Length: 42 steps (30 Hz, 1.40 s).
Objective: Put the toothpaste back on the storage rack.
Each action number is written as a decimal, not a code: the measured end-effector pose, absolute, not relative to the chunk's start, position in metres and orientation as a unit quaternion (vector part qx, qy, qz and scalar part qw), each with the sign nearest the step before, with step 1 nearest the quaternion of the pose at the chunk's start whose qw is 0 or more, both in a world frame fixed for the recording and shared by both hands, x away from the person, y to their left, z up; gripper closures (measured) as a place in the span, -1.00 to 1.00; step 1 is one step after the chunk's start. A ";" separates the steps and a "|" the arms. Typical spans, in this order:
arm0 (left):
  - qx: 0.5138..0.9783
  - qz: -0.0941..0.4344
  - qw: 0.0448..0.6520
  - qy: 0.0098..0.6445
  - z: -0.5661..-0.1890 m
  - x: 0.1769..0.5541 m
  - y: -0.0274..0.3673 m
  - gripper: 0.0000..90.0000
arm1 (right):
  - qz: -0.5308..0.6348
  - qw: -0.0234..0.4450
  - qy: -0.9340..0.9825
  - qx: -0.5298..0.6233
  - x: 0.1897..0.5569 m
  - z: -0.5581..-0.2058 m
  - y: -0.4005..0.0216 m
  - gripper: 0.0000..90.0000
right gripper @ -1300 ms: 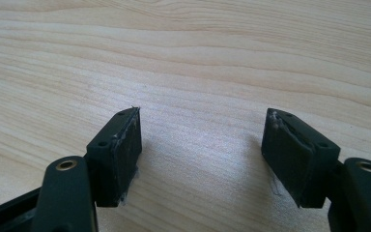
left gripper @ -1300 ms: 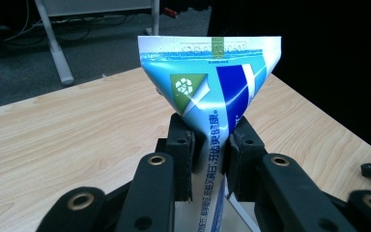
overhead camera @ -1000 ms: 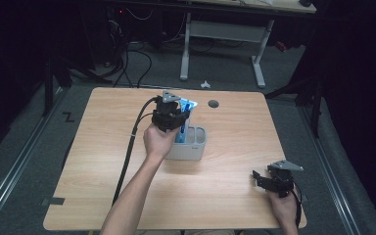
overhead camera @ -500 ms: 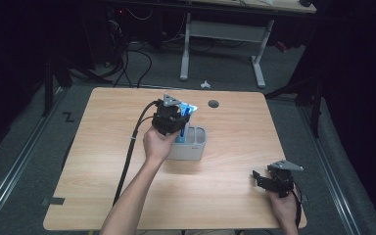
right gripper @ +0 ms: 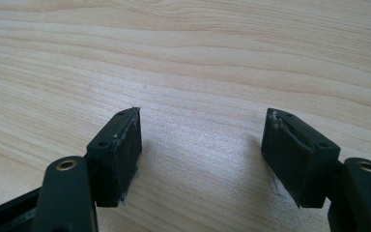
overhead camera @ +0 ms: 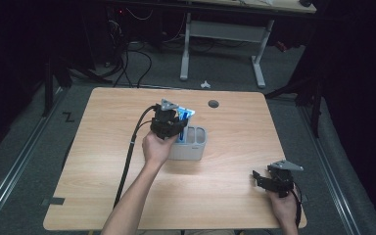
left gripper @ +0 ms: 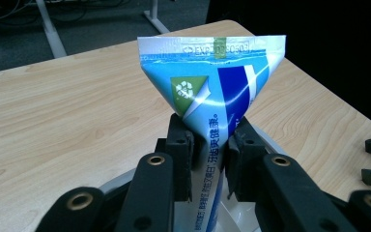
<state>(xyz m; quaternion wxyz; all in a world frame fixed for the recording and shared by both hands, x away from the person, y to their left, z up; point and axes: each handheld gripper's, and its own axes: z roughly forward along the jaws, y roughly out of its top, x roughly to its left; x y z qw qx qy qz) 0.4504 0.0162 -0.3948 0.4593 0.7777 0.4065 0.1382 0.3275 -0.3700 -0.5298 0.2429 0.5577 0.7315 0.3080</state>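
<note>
My left gripper pinched the tube upright over the holder, probably to slot it in; my right gripper rested spread, near right on the tabletop.

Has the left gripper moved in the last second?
No. The left gripper stays over the grey holder, shut on the tube, at the same place against the table hole.

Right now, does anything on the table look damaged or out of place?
Only wear: the right gripper has frayed pads. The toothpaste tube is clamped in the left gripper above the grey holder.
</note>
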 end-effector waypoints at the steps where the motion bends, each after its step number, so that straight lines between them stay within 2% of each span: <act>1: 0.777 0.137 0.459 0.408 -0.395 0.450 0.017 0.66 | 0.308 0.243 0.732 0.558 0.328 -0.530 -0.370 -0.31; 26: 0.760 0.123 0.470 0.432 -0.408 0.452 0.030 0.64 | 0.308 0.243 0.732 0.557 0.328 -0.530 -0.370 -0.31; 42: 0.767 0.138 0.454 0.432 -0.410 0.450 0.035 0.57 | 0.308 0.243 0.732 0.557 0.328 -0.530 -0.370 -0.31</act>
